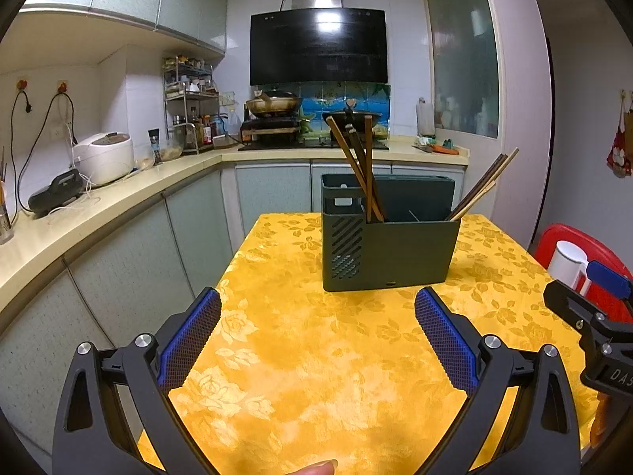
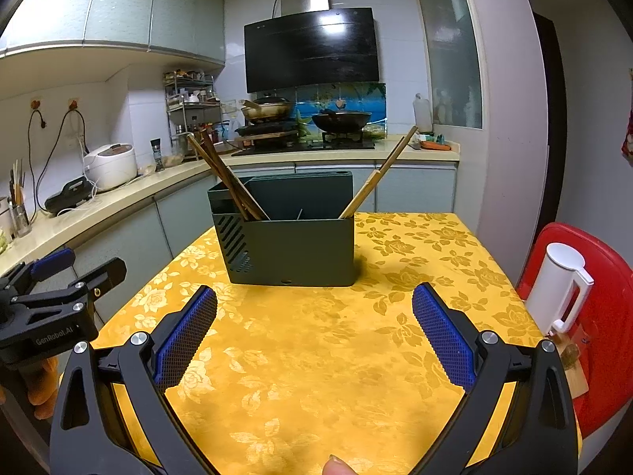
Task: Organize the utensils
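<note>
A dark green utensil holder (image 1: 389,247) stands on the yellow floral tablecloth (image 1: 316,356), also in the right wrist view (image 2: 294,247). Dark wooden chopsticks (image 1: 358,168) lean in its left compartment (image 2: 225,178). Lighter chopsticks (image 1: 480,190) lean out of its right end (image 2: 378,176). My left gripper (image 1: 317,308) is open and empty, a short way in front of the holder. My right gripper (image 2: 314,306) is open and empty, also in front of the holder. Each gripper shows at the edge of the other's view (image 1: 585,316) (image 2: 59,289).
A white jug (image 2: 558,289) stands on a red stool (image 2: 601,316) right of the table. A kitchen counter (image 1: 118,194) with a rice cooker (image 1: 105,156) runs along the left. A stove with pans (image 1: 277,107) lies behind the table.
</note>
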Demonstrator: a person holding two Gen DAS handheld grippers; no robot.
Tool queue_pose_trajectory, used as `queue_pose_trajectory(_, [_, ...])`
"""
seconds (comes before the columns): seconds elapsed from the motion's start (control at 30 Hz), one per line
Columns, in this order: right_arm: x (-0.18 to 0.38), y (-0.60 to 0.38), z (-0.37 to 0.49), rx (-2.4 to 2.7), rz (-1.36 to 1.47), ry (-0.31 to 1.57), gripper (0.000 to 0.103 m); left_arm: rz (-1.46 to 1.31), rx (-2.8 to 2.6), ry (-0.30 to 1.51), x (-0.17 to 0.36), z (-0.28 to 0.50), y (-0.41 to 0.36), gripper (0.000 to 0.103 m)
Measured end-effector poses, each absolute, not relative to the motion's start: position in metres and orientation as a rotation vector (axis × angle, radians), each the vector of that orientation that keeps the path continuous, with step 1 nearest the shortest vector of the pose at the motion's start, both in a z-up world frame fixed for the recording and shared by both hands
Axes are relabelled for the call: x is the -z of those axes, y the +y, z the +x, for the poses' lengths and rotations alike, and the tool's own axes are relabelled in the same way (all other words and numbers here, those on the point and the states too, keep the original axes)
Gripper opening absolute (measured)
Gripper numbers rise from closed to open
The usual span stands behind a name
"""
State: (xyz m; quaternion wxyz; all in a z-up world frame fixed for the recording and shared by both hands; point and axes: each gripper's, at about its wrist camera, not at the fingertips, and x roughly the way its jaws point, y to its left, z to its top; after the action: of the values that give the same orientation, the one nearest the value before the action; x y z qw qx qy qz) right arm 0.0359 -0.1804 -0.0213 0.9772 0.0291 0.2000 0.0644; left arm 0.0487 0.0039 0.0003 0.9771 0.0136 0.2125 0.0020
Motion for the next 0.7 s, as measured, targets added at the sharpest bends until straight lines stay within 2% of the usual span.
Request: queue_pose_trajectory(0.7, [0.0205, -0.1814, 0.0364, -0.129, 0.063, 0.403, 0.096, 0.034, -0.001, 0.437, 0.0026, 0.0506, 0.0026, 0.095])
